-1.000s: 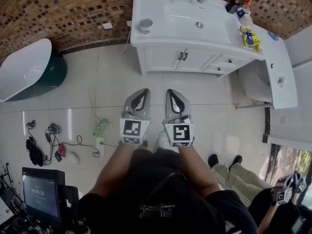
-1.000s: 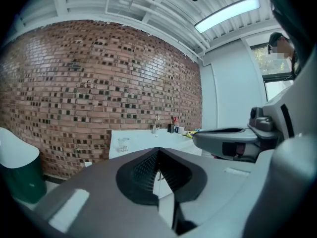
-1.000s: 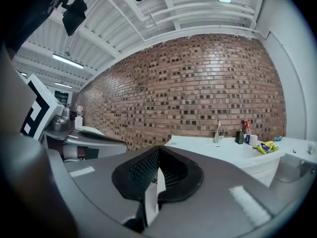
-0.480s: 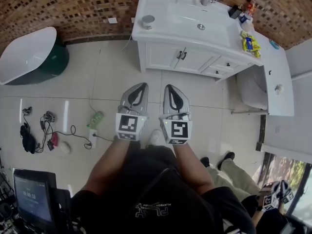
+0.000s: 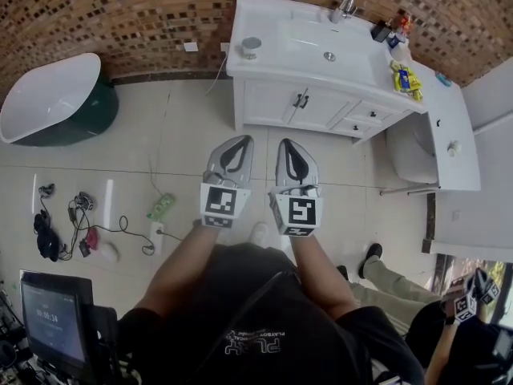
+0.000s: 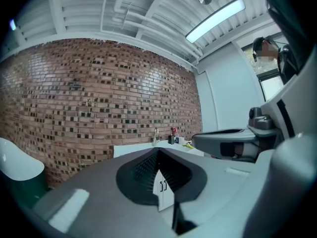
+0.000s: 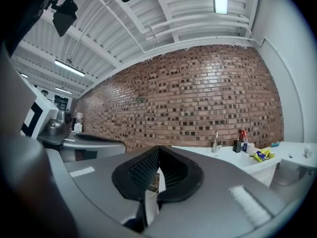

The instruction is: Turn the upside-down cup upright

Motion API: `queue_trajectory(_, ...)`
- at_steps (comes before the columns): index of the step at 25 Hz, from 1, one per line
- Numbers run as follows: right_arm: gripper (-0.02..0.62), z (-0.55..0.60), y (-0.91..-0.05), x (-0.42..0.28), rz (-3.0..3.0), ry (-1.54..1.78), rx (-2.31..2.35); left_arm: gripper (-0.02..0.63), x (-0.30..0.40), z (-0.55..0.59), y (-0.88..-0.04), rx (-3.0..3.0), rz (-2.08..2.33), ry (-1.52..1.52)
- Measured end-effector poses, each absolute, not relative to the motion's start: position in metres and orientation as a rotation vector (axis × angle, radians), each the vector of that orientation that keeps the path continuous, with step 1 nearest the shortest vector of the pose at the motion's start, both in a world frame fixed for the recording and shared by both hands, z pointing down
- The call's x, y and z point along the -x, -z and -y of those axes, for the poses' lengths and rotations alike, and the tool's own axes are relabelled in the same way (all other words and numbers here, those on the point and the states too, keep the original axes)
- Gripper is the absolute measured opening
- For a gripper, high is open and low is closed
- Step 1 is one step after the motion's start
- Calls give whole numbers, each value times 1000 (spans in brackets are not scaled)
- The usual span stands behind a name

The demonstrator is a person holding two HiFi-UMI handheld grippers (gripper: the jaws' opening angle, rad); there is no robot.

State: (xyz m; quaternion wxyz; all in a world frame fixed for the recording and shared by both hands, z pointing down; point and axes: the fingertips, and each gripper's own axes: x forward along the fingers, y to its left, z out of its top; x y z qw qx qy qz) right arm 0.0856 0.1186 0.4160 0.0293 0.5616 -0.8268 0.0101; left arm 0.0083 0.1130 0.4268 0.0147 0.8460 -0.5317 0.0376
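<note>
A metal cup (image 5: 252,46) stands upside down on the left front corner of the white vanity top (image 5: 272,58), far ahead of both grippers. My left gripper (image 5: 232,144) and right gripper (image 5: 290,146) are held side by side at waist height over the tiled floor, pointing toward the vanity. Both are shut with nothing between the jaws. In the left gripper view the left gripper's (image 6: 158,151) jaw tips meet, and so do the right gripper's (image 7: 158,152) in the right gripper view. Neither gripper view shows the cup.
The vanity has a sink (image 5: 317,38), a faucet (image 5: 343,8), small bottles (image 5: 385,29) and a yellow packet (image 5: 405,79). A white bathtub (image 5: 48,95) stands at the left. Cables and a power strip (image 5: 160,208) lie on the floor. Another person (image 5: 449,327) stands at lower right.
Both grippers have risen a little together, still side by side and shut. The vanity and cup sit slightly differently in the head view as it shifted.
</note>
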Motion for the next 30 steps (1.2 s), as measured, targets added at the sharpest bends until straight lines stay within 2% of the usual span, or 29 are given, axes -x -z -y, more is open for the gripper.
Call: queue_trajectory(30, 12, -129, -415, -54, 2493, 31, -1709, -6, 51, -112, -430, -2587, 1726, -136)
